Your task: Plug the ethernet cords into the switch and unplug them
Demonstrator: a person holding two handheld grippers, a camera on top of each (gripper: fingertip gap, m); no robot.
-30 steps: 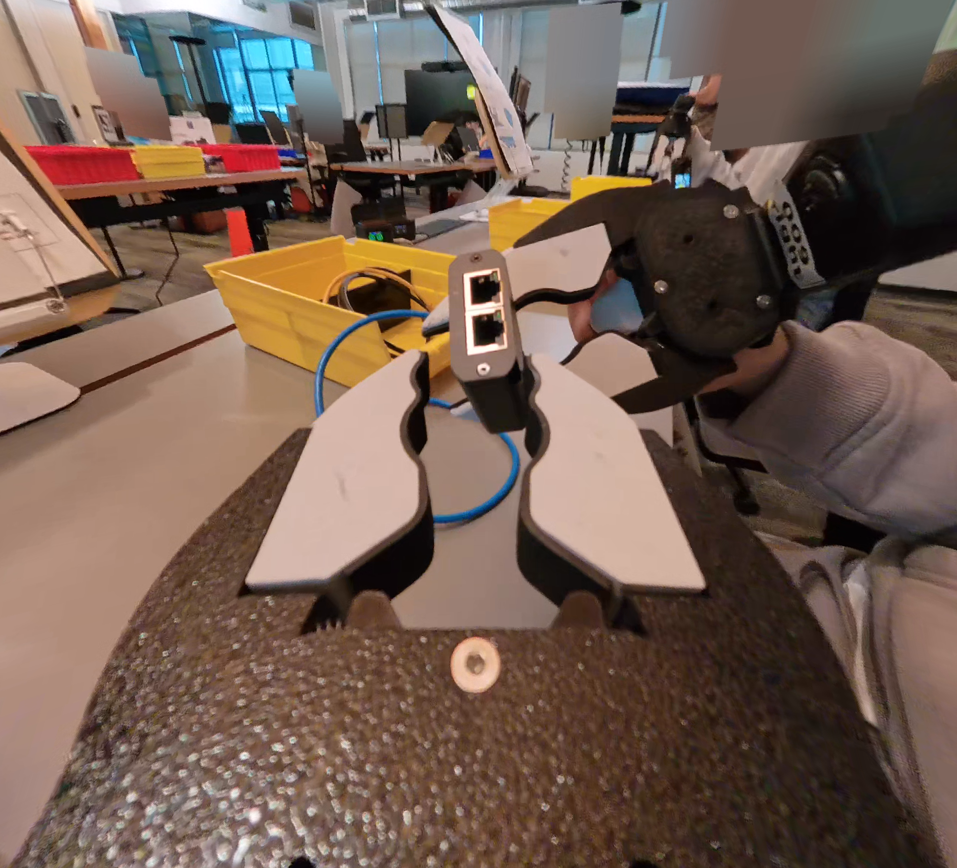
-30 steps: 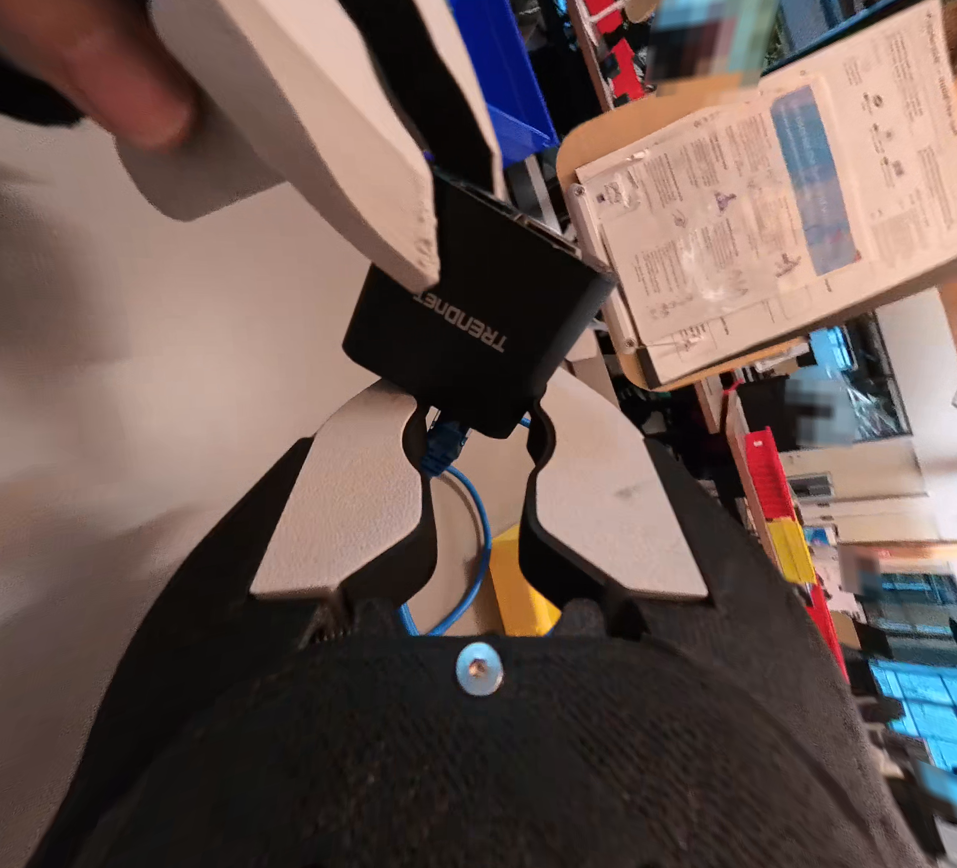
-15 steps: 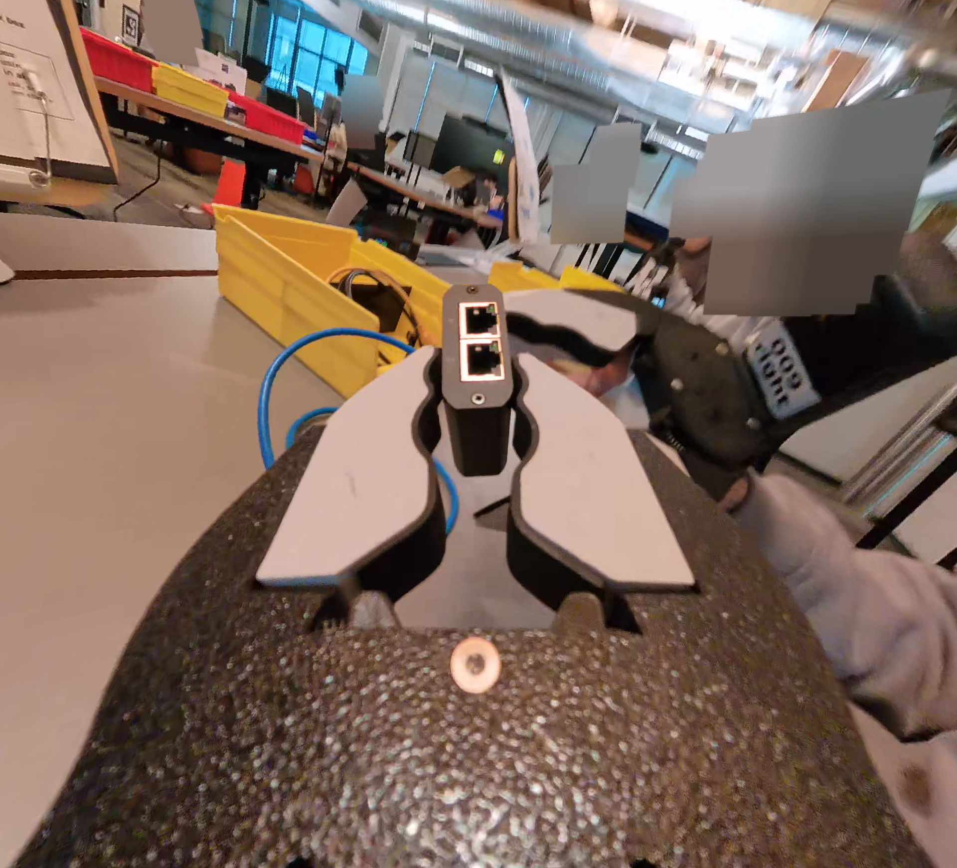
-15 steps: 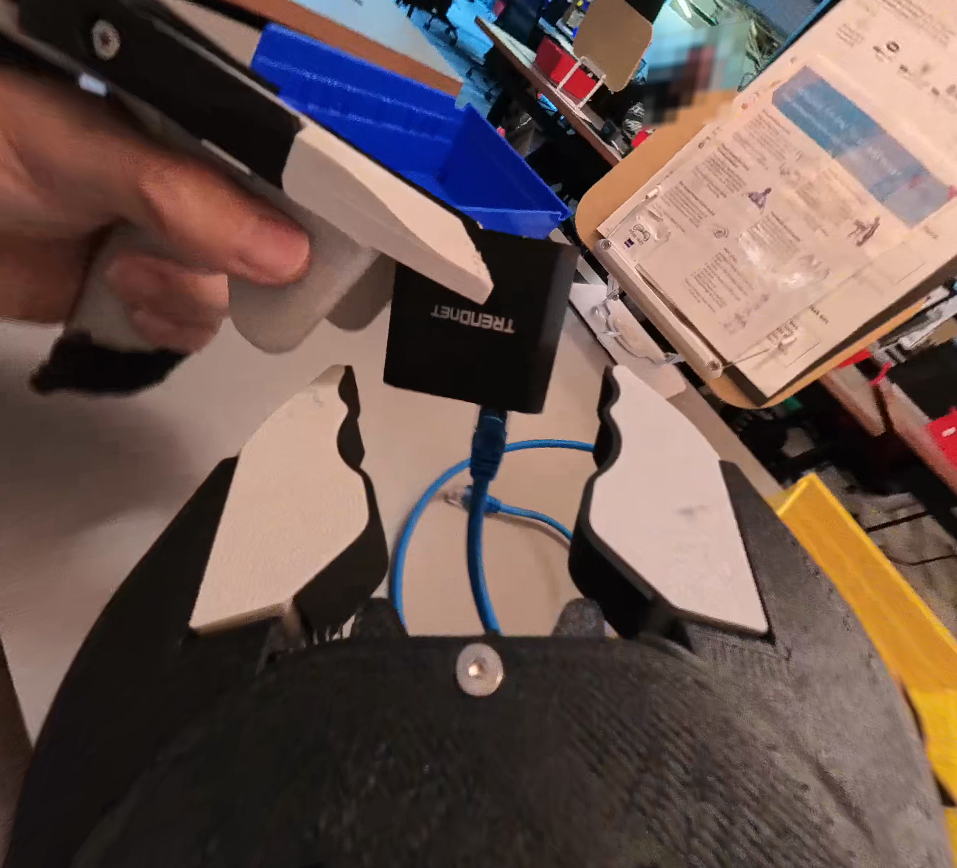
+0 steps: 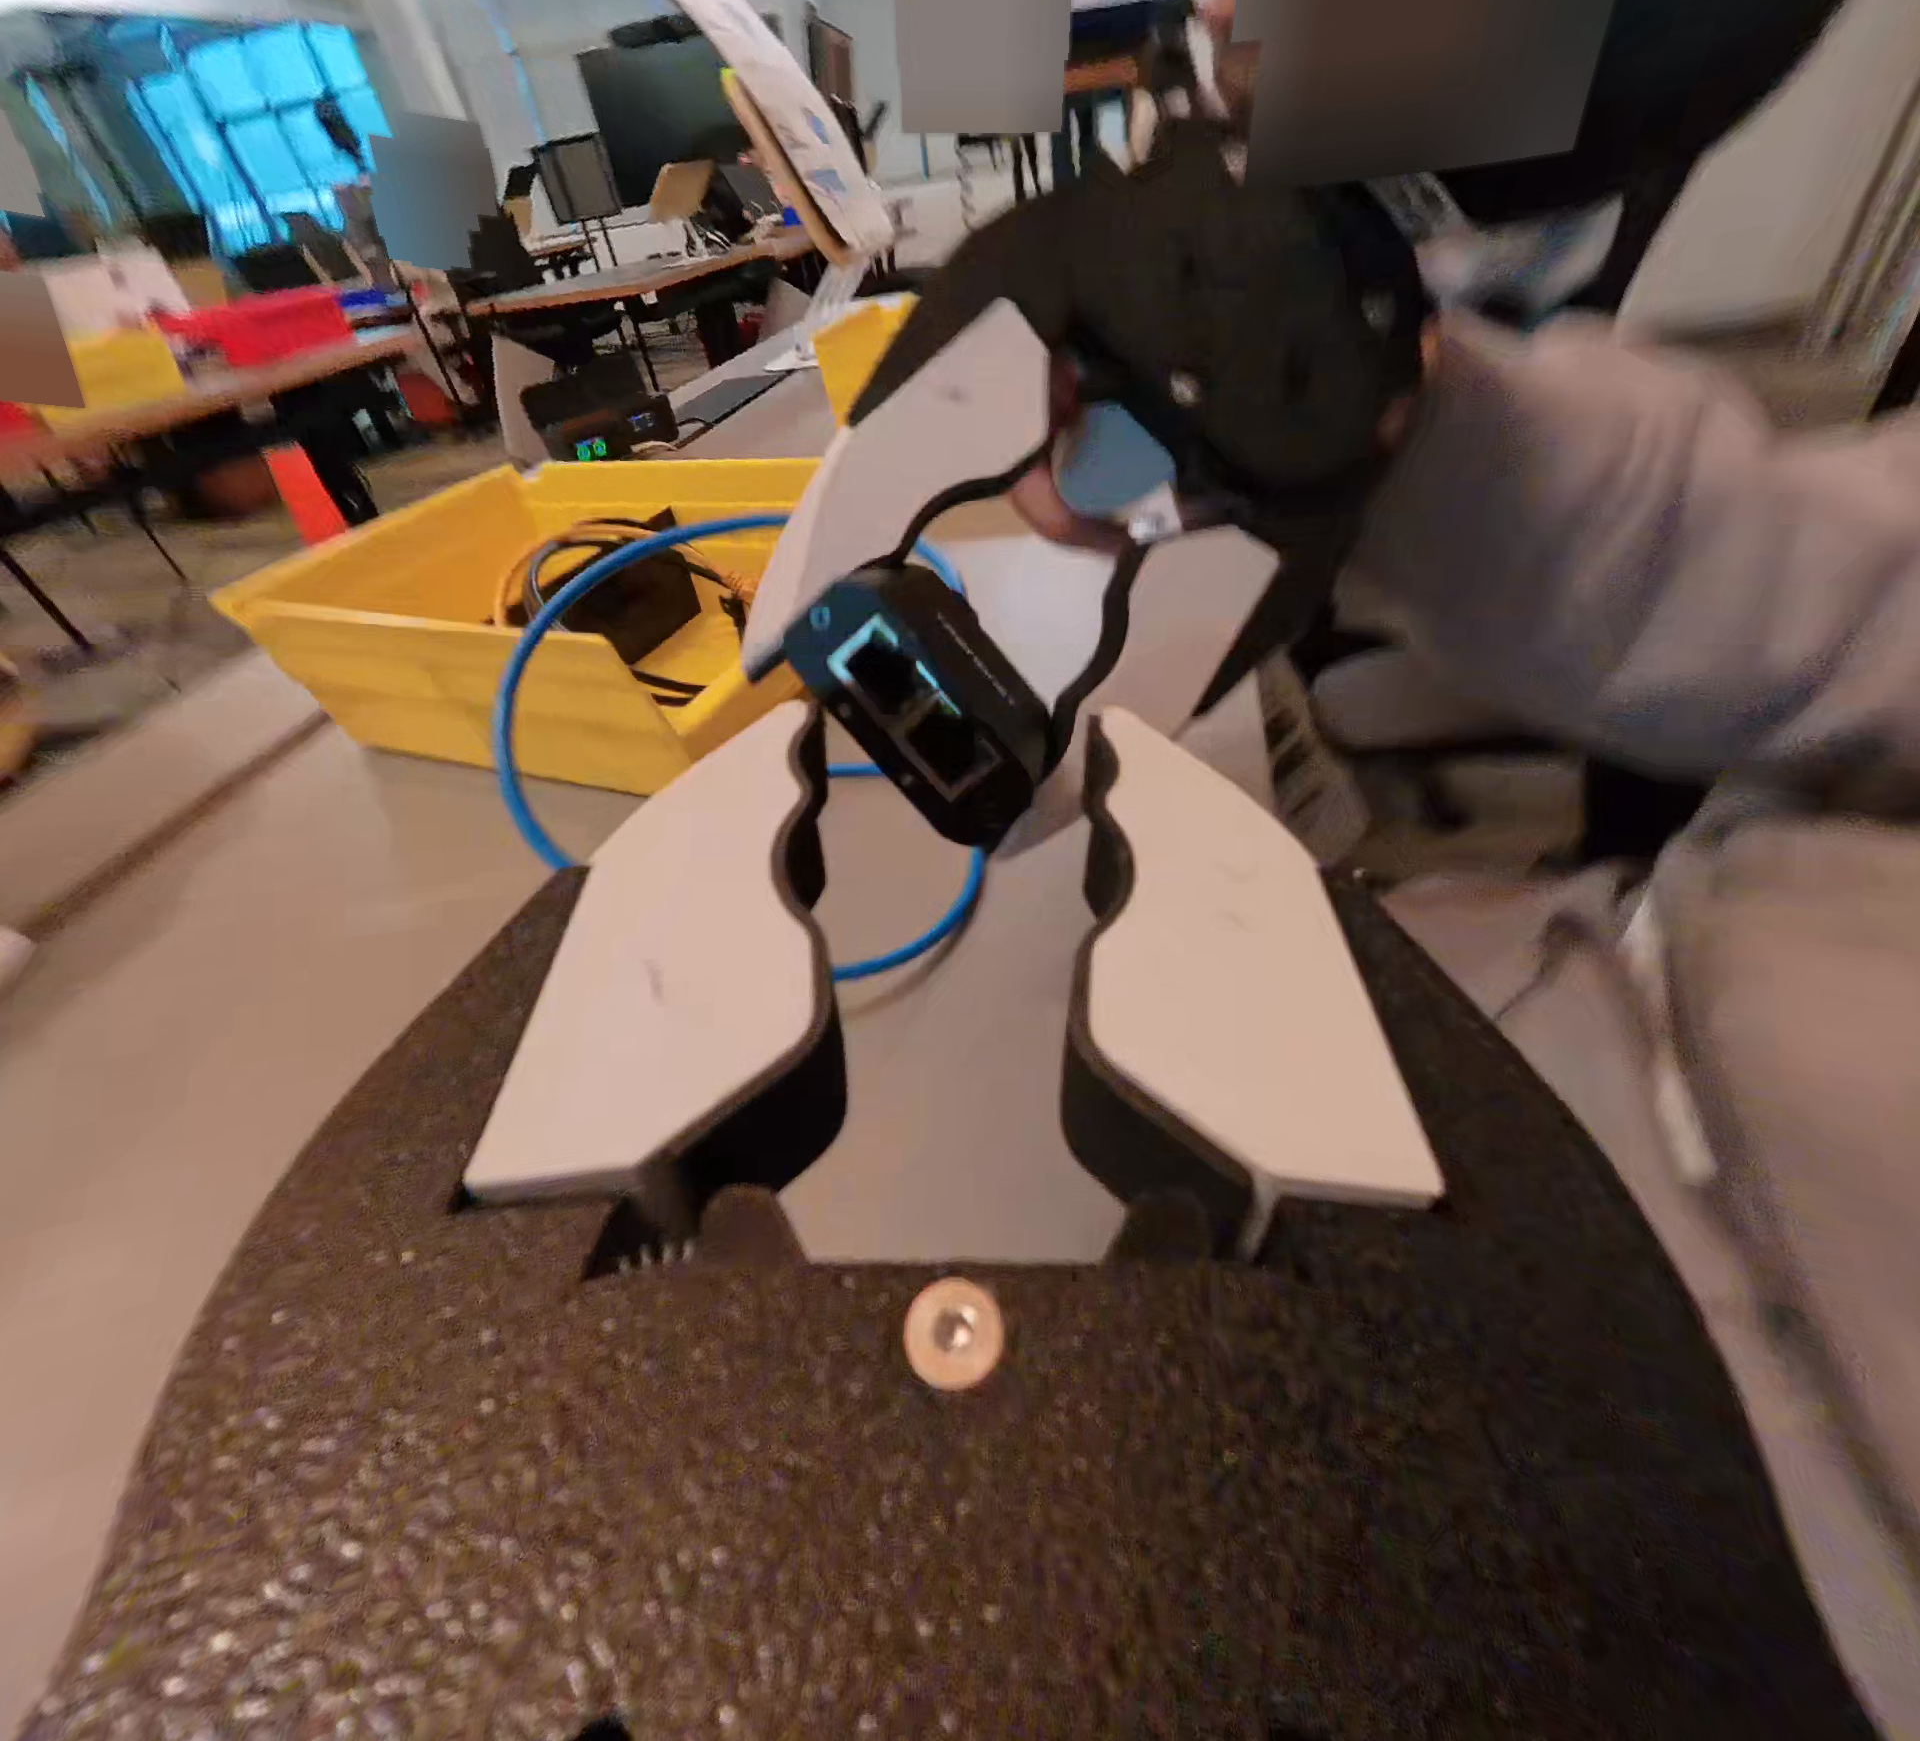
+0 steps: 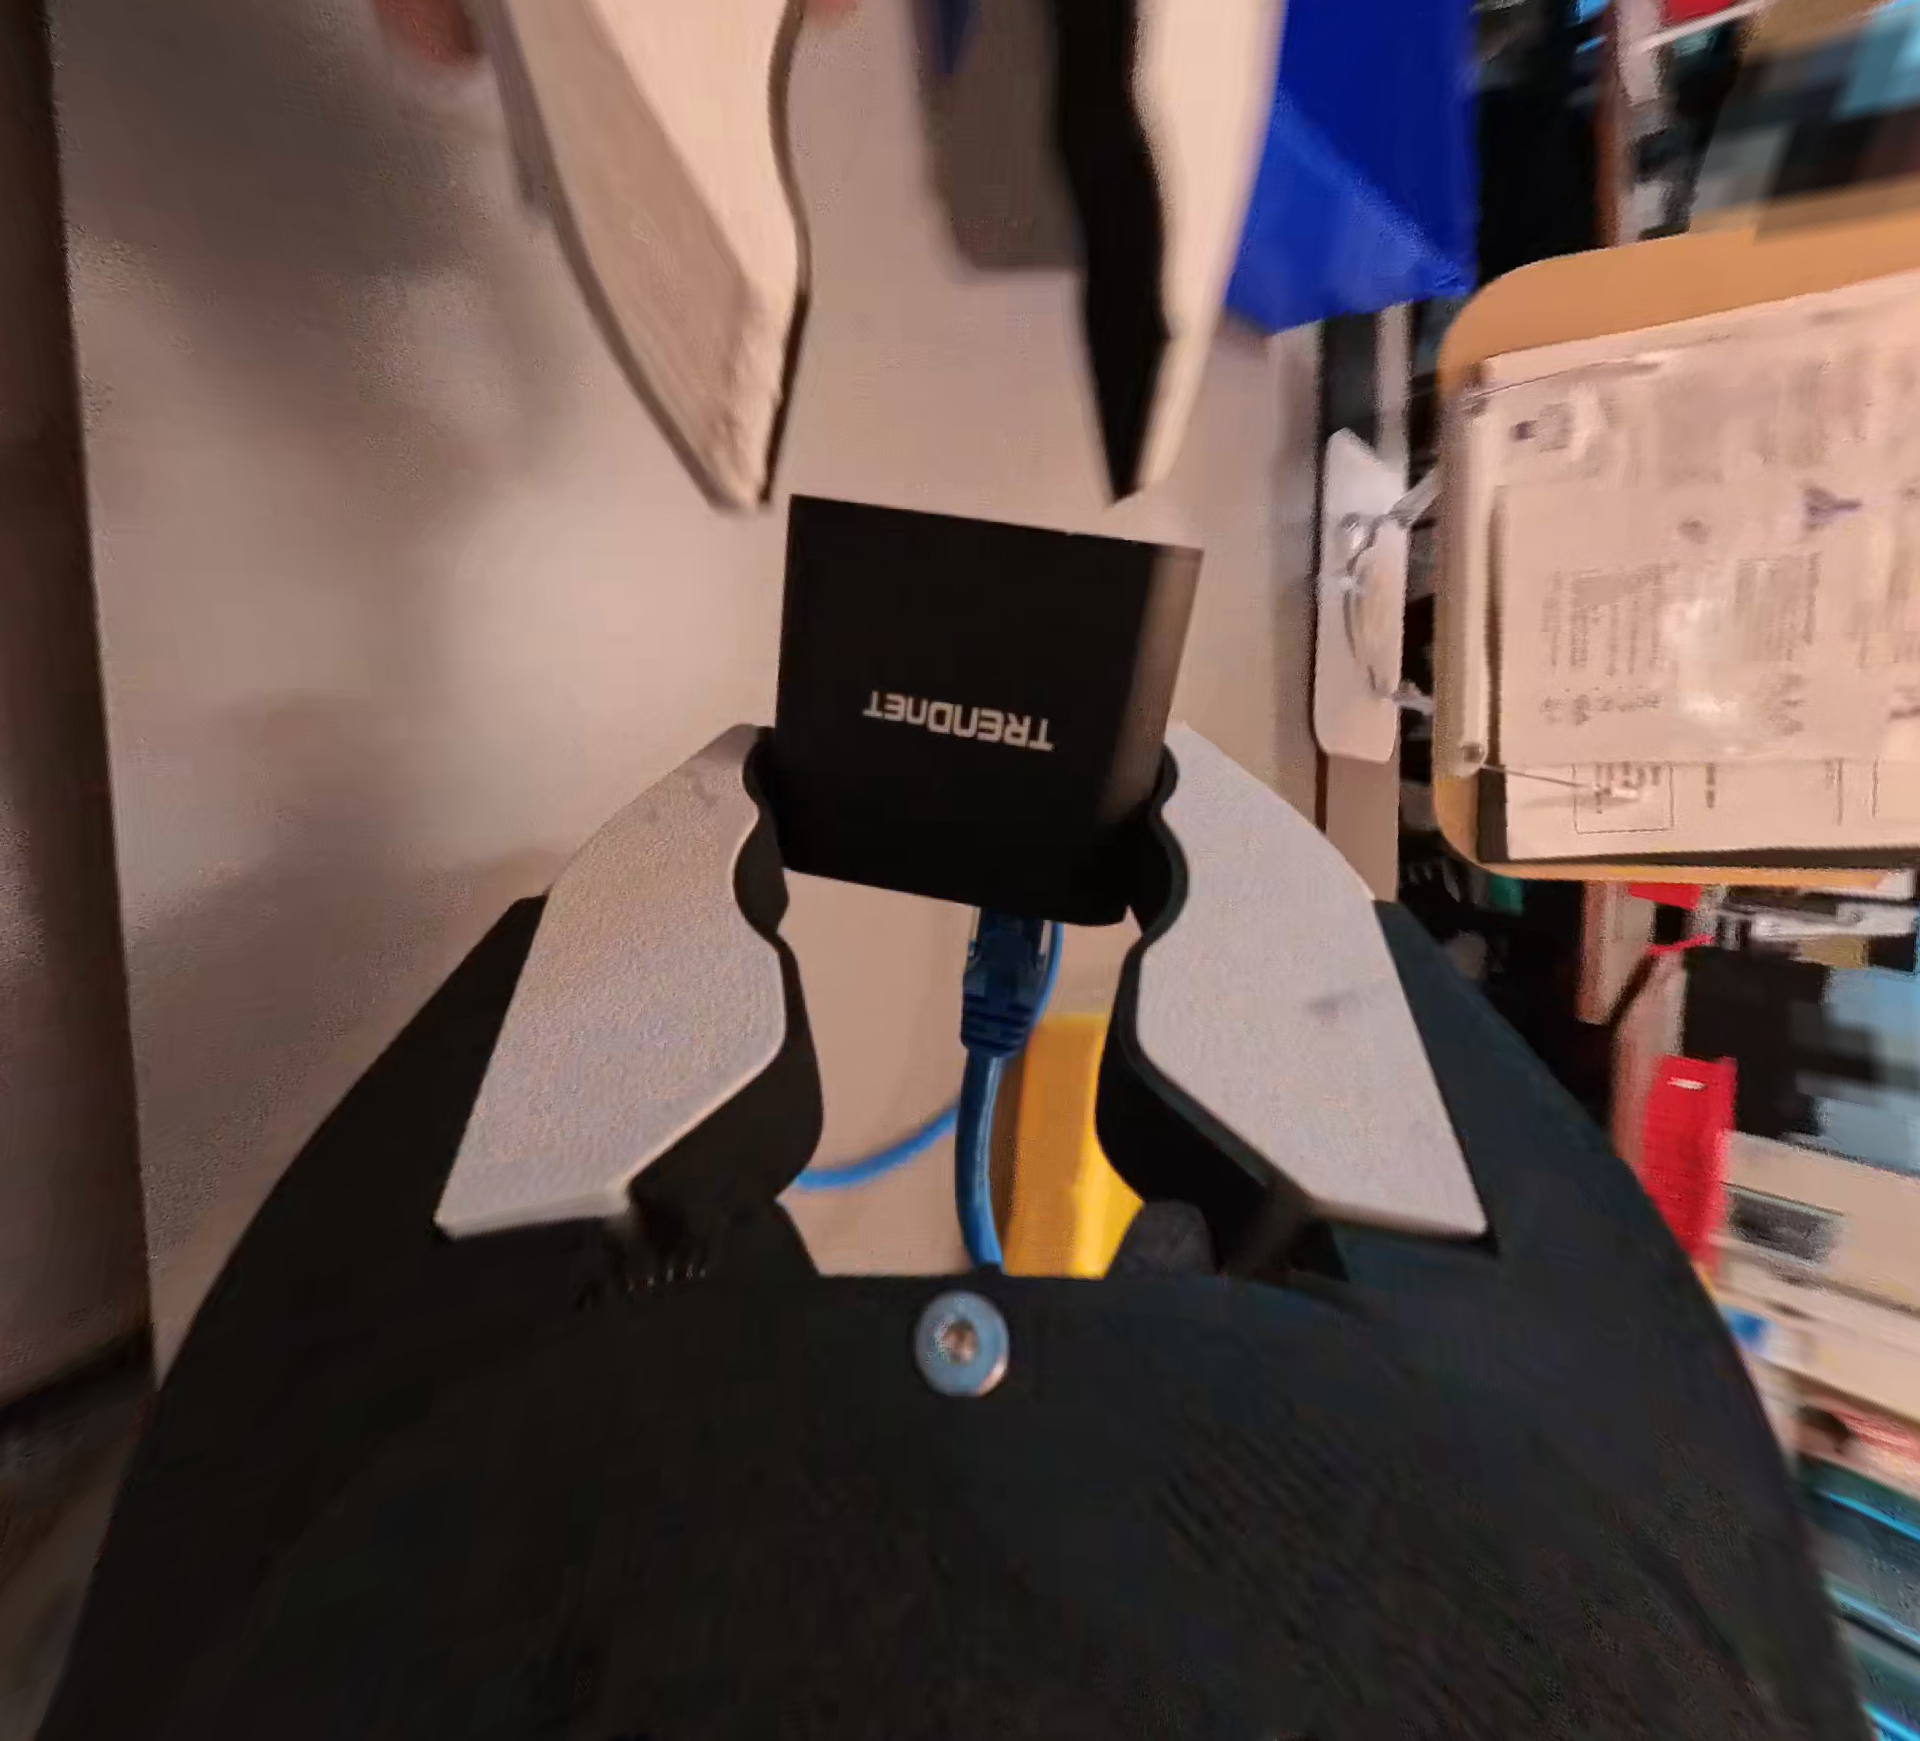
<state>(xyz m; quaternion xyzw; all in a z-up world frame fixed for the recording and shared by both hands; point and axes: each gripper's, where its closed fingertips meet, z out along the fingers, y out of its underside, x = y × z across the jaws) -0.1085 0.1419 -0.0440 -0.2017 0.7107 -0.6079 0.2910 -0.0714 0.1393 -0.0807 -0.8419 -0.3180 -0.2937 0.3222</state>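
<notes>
Between the fingertips of the right tool [image 6: 961,787], closest to its own camera, sits the black switch [image 6: 977,683], pinched on both side walls near the end where a blue ethernet cord [image 6: 987,1099] is plugged in. That cord runs back toward the camera between the two fingers. Just past the switch's far edge, the left tool [image 6: 935,486] points at it from above, fingers spread, with their tips close to the switch's corners; whether they touch it cannot be told through the blur. Farther right in that view stands a clipboard [image 6: 1683,569] with printed sheets, and a blue bin [image 6: 1361,133] lies behind.

From the left wrist camera, the left tool [image 5: 951,735] is spread wide with nothing between its fingers. Just beyond its tips the switch [image 5: 920,704] hangs tilted above the worktop [image 5: 208,1016], its two-port face turned toward the camera, both ports unoccupied. The right tool [image 5: 914,725] grips it from behind, held by a person's hand [image 5: 1049,486] in a grey sleeve [image 5: 1621,548]. The blue cord [image 5: 520,715] loops down onto the worktop below the switch. Beyond the loop rests a yellow bin [image 5: 416,652] holding dark cables and a black box.
</notes>
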